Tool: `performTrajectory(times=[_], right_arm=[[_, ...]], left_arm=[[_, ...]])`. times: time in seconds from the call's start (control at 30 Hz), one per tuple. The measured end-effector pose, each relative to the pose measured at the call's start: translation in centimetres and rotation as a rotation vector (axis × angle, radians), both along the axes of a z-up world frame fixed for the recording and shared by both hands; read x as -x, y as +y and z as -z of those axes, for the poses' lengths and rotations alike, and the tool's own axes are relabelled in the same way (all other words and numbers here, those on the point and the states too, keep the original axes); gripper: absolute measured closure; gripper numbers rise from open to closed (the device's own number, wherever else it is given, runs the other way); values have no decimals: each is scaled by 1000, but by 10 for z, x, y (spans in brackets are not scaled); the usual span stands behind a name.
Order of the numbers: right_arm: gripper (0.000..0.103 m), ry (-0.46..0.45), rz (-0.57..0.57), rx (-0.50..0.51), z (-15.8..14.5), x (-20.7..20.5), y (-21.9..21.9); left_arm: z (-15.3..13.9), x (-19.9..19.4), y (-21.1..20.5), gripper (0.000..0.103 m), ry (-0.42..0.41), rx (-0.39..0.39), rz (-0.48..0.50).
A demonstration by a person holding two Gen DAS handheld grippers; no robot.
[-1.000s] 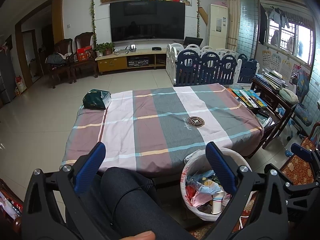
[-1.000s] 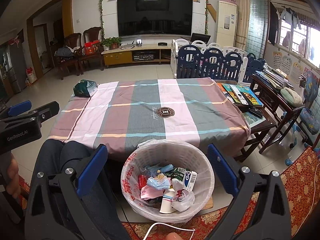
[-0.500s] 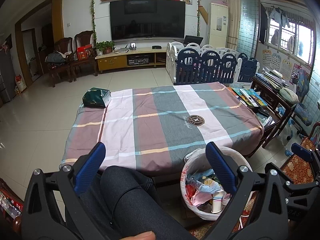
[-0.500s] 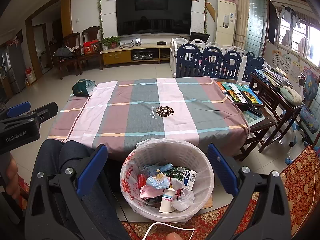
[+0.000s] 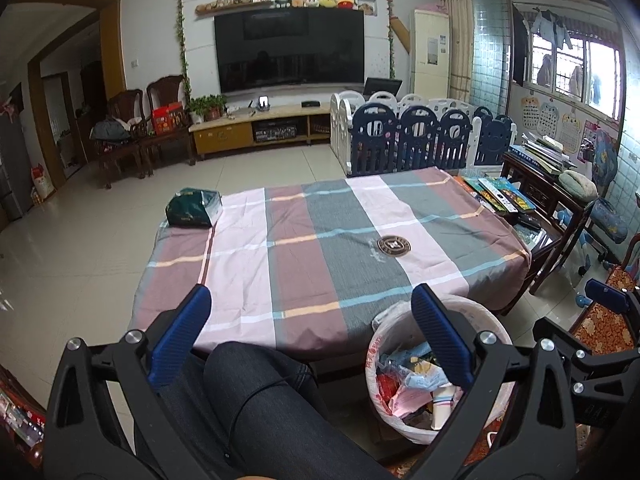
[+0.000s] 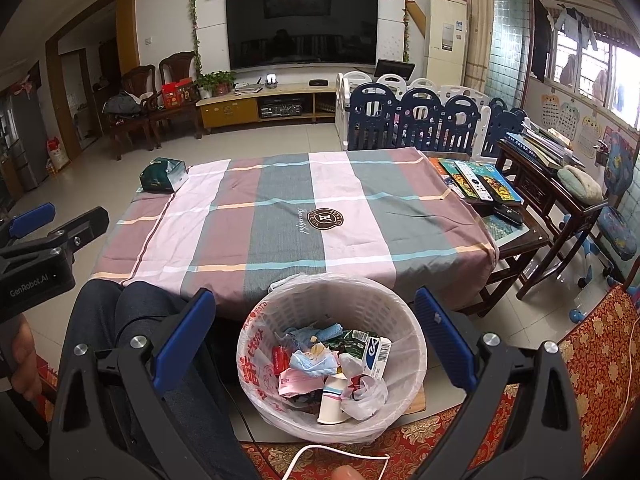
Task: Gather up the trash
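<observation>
A white trash basket [image 6: 280, 316] lined with a plastic bag stands on the floor in front of the table; paper scraps, wrappers, a small carton and a paper cup fill it. In the left wrist view the same basket [image 5: 380, 352] sits low right. My right gripper [image 6: 316, 334] hovers open above the basket with nothing between its fingers. Over the person's dark-trousered knee [image 5: 256, 384], my left gripper [image 5: 310, 330] is open and empty too. The table [image 6: 280, 216] carries a striped cloth, with a green tissue pack [image 6: 162, 176] at its far left corner.
The person's legs [image 6: 132, 320] lie left of the basket. Books and remotes cover a dark side table [image 6: 500, 236] to the right, with a patterned rug [image 6: 592, 352] below. A blue and white playpen fence [image 6: 416, 120] and a TV unit [image 6: 260, 104] stand beyond the table.
Both views have shifted only slightly; the basket sits a touch lower in the left view. Both grippers stay open and empty.
</observation>
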State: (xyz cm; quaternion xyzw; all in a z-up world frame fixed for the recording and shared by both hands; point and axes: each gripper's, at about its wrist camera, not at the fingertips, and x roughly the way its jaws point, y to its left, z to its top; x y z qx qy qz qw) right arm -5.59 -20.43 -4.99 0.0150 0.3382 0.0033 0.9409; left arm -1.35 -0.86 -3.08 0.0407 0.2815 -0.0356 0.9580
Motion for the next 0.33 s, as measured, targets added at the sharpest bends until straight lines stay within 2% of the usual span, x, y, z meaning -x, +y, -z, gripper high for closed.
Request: performTrajectory(times=[0.1, 0.23, 0.33], right_arm=[[5, 8, 7, -3, 2, -1, -1], [5, 13, 16, -12, 1, -3, -2], [5, -48, -35, 13, -11, 3, 11]], left_arm=[[0, 1, 4, 3, -3, 12, -7], [5, -14, 18, 3, 72, 64, -30], [18, -32, 32, 3, 107, 48, -93]])
